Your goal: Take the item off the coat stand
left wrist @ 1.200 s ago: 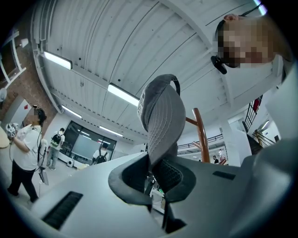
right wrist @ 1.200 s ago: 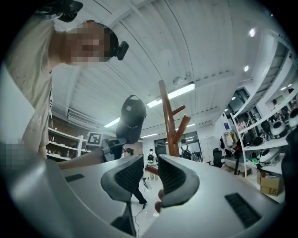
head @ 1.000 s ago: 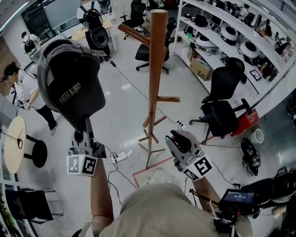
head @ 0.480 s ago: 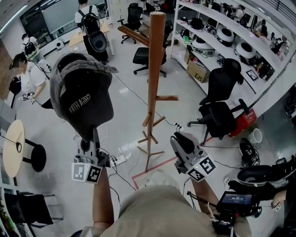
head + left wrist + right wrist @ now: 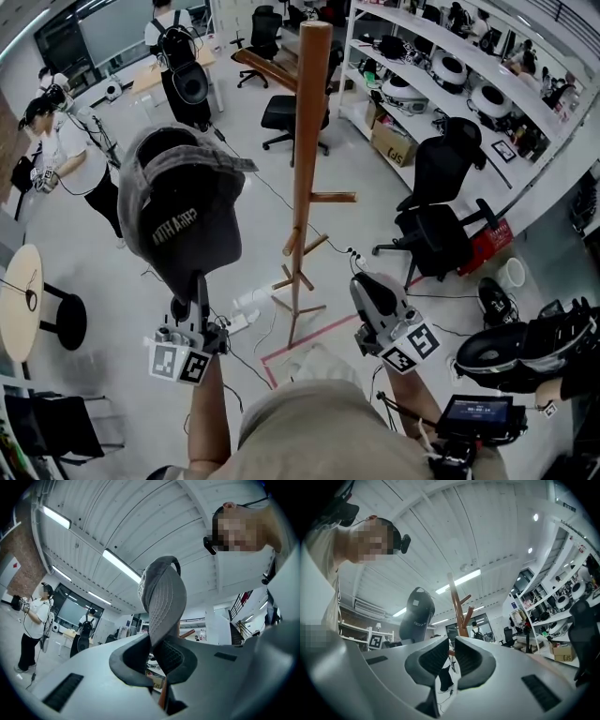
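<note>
A dark grey baseball cap (image 5: 183,220) hangs in the air to the left of the wooden coat stand (image 5: 305,169), clear of its pegs. My left gripper (image 5: 200,286) holds it from below, shut on the cap's edge. In the left gripper view the cap's fabric (image 5: 161,602) rises from between the pads of the left gripper (image 5: 157,648). My right gripper (image 5: 370,281) is low and to the right of the stand's pole. Its jaws have just been closing, and in the right gripper view the right gripper (image 5: 451,651) shows a narrow gap with nothing in it. That view also shows the cap (image 5: 417,613) and the stand (image 5: 457,606).
Black office chairs (image 5: 441,220) and long white shelves (image 5: 469,66) stand to the right. Cables and a power strip (image 5: 239,319) lie on the floor by the stand's feet. A round table (image 5: 23,300) is at the left. People (image 5: 66,155) stand at the back left.
The left gripper has carried the cap down and to the right, nearer the stand's pole. The right gripper has stayed almost in place.
</note>
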`<state>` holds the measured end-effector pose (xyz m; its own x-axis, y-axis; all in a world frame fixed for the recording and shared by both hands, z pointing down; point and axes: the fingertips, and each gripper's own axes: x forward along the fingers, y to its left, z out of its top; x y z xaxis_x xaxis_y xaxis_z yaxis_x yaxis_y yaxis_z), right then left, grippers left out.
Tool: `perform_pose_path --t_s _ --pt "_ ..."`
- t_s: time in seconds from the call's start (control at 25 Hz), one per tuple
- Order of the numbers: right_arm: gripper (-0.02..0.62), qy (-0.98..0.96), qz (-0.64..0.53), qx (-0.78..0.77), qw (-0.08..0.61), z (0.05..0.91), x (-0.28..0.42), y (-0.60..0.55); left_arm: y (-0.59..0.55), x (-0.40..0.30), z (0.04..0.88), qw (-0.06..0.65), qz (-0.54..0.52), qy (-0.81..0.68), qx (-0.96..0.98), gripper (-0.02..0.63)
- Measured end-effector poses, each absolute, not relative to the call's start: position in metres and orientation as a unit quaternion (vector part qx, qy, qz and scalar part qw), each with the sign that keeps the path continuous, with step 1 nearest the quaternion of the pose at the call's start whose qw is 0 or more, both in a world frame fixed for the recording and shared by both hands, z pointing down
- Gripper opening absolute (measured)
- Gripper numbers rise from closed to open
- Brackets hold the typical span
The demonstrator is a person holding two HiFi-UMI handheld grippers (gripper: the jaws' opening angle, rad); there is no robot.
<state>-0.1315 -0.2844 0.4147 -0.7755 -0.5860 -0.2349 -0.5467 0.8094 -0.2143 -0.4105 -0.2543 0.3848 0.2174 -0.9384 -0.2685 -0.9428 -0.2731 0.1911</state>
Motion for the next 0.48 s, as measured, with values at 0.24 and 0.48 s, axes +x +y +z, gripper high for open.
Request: perform_pose_path --t_s 0.24,0.48 --pt "0.04 0.937 -0.065 -0.312 0.143 0.418 -0.13 -0.275 -0.248 -0.407 0.394 0.003 0.176 0.59 -0.788 0.034" --pt "0.035 0.935 -0.06 -0.318 0.143 0.422 -0.125 -0.27 -0.241 -0.397 0.405 -0.001 0.182 0.576 -0.797 0.034"
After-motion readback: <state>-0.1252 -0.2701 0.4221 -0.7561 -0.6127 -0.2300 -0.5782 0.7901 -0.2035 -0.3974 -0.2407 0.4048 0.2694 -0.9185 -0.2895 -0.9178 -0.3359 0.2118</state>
